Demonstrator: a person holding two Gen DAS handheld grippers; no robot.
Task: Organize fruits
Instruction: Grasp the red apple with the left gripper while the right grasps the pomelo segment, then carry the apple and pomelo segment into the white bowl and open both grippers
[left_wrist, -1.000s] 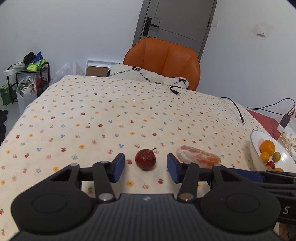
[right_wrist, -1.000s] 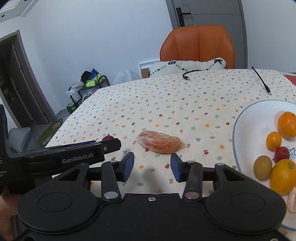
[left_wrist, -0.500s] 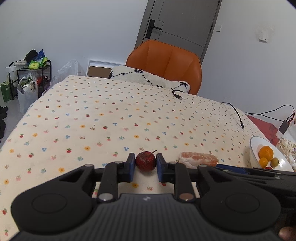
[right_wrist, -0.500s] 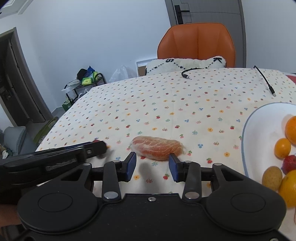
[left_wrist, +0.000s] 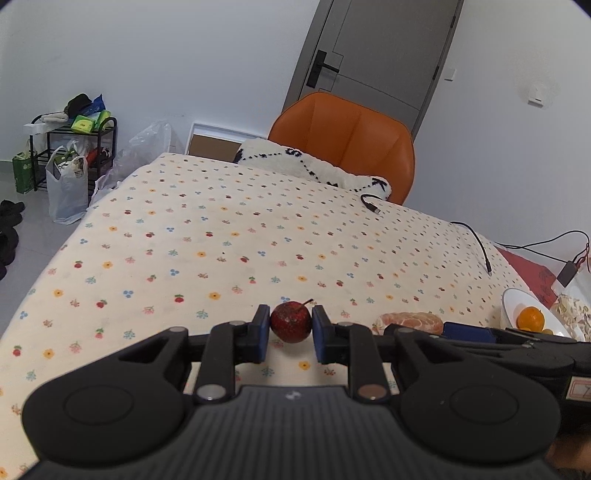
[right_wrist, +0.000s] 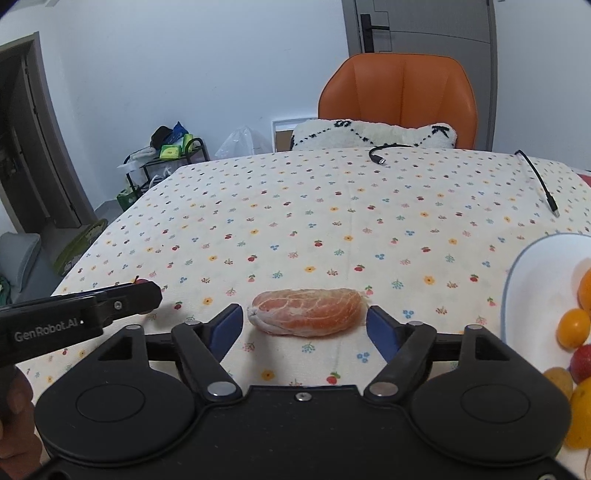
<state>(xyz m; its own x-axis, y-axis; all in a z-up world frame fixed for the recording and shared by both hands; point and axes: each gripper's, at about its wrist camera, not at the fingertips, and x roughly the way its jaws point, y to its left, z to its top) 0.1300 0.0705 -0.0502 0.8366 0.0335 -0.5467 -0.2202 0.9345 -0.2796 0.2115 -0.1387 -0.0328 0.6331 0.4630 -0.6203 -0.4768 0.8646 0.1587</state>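
A small dark-red fruit with a stem (left_wrist: 290, 320) sits between the blue pads of my left gripper (left_wrist: 290, 326), which is shut on it just above the flowered tablecloth (left_wrist: 221, 236). In the right wrist view a peeled orange-pink citrus segment (right_wrist: 306, 312) lies on the cloth between the fingertips of my right gripper (right_wrist: 306, 325). Its jaws are opening and stand wide on both sides of the segment, with the pads clear of it. The same segment (left_wrist: 408, 322) shows to the right in the left wrist view. A white bowl (right_wrist: 532, 280) at the right holds several oranges and small fruits.
Two black cables (right_wrist: 537, 177) lie on the far side of the table. An orange chair (right_wrist: 397, 96) with a white cushion (right_wrist: 373, 133) stands behind it. The left gripper's body (right_wrist: 74, 317) reaches in at the left, and the table's left edge drops to the floor.
My left gripper closed on the red fruit and has lifted it slightly. My right gripper moved up to the citrus segment and its jaws spread wide around it.
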